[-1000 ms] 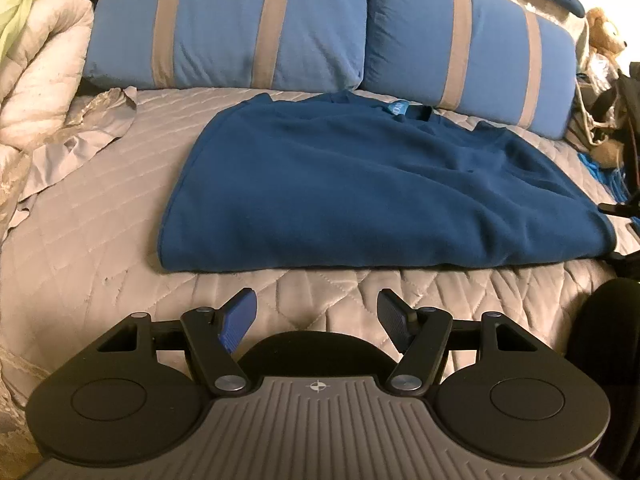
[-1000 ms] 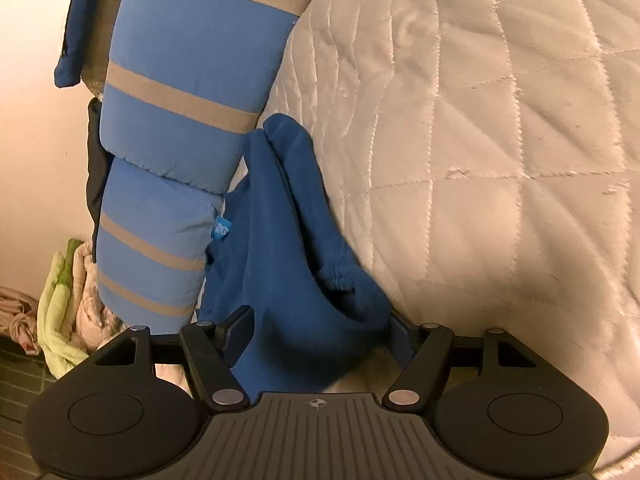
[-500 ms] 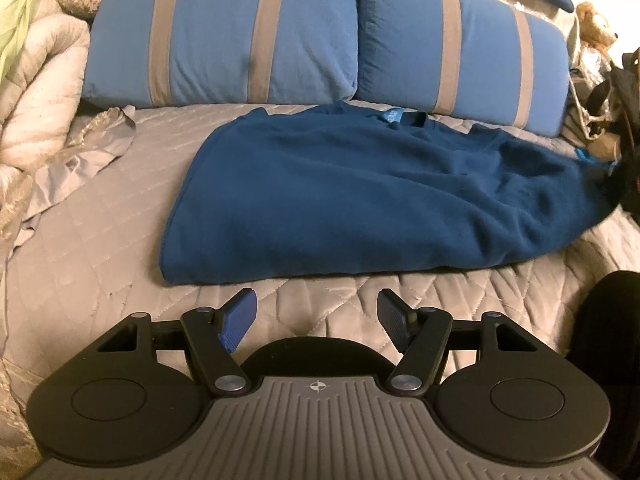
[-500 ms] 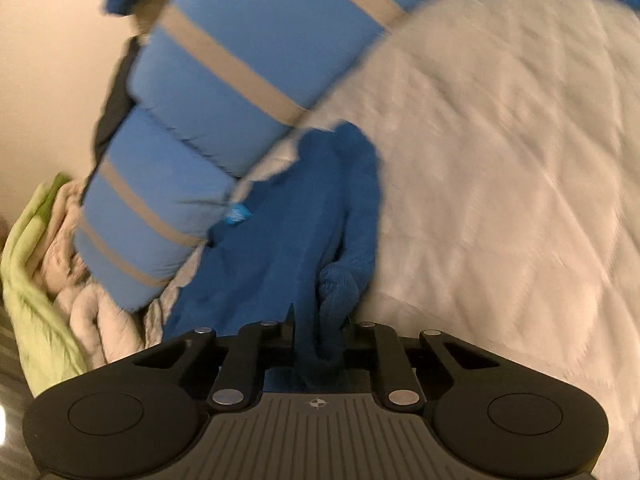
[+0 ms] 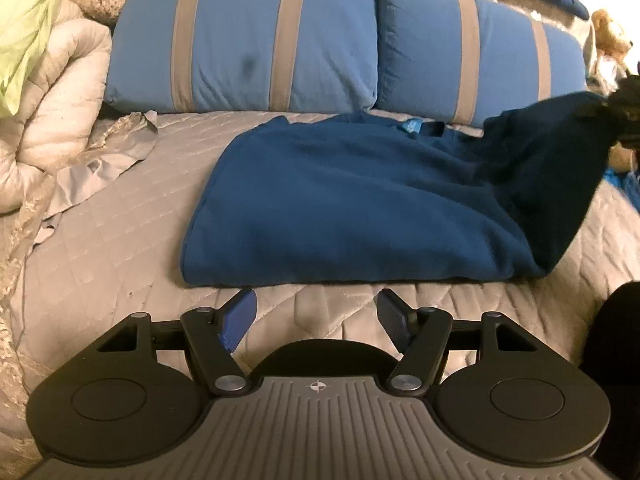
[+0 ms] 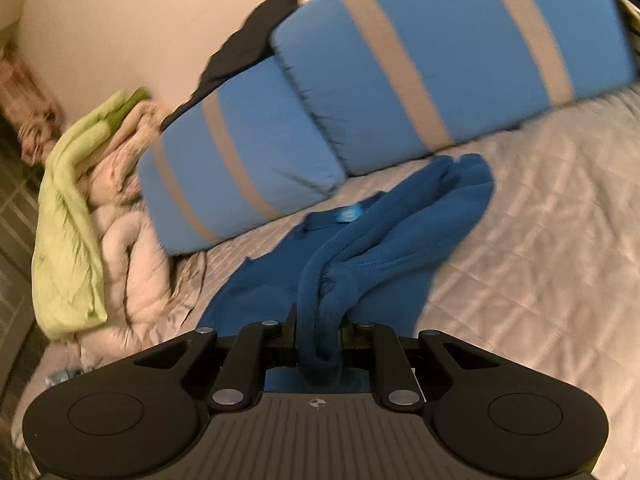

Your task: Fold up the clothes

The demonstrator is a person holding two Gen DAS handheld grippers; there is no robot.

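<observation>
A dark blue fleece sweater (image 5: 352, 200) lies spread on the grey quilted bed (image 5: 104, 256), collar with a light blue tag (image 5: 412, 125) toward the pillows. My left gripper (image 5: 316, 314) hovers open just short of the sweater's near hem, with nothing between its blue pads. My right gripper (image 6: 319, 332) is shut on the sweater's sleeve cuff (image 6: 320, 320) and holds that sleeve lifted above the bed. In the left wrist view the raised sleeve (image 5: 560, 148) rises at the right toward the dark blurred right gripper (image 5: 628, 108).
Two blue pillows with tan stripes (image 5: 248, 44) (image 5: 472, 52) line the head of the bed. A bunched cream duvet (image 5: 48, 112) with a green cloth (image 5: 28, 20) lies at the left. A teddy bear (image 5: 610, 36) and clutter are at the far right.
My right gripper shut on the sleeve cuff and lifted it up and inward; the sweater's right side rose off the bed. The left gripper stayed open, nearing the hem.
</observation>
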